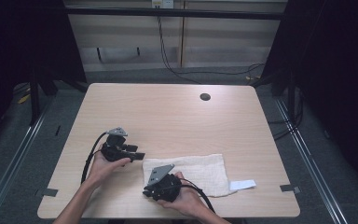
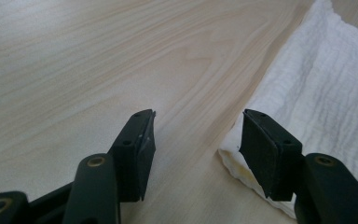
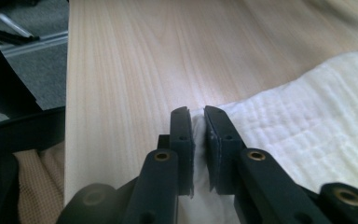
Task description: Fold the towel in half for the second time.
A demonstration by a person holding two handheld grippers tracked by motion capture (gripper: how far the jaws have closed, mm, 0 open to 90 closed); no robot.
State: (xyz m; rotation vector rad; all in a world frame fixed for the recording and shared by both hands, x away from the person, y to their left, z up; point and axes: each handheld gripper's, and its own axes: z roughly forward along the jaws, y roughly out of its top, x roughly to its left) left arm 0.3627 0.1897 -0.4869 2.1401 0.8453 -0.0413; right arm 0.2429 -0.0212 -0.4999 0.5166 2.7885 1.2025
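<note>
While the right gripper (image 3: 199,116) has its 2 jaws pinched on the near left corner of the white cloth (image 1: 200,171), the left gripper (image 2: 196,122) waits just beside that cloth's left edge with its jaws spread wide and nothing between them. The cloth lies flat on the near right part of the wooden surface (image 1: 168,112), with a small white tag (image 1: 242,185) at its right end, touching or just past the hem. In the right gripper view a thin fold of fabric stands up between the pads, so the grip looks taken, though how deep it sits I cannot tell. In the left gripper view the far left corner of the cloth (image 2: 317,93) lies just ahead of the right-hand jaw, with bare wood under the gap. In the high view both hands rest low, the left gripper (image 1: 129,150) aimed at the cloth's left edge and the right gripper (image 1: 161,184) over the near corner. I judge the step in hand to be taking hold of the cloth's left end, 1 corner secured and the other not yet grasped, most likely ahead of a fold or a lift. The next move calls for the left gripper to slide onto the far left corner, get 1 jaw under the hem, and close on a single layer without bunching it or pushing it away, while the right grip stays firm enough that the fabric does not slip out.
</note>
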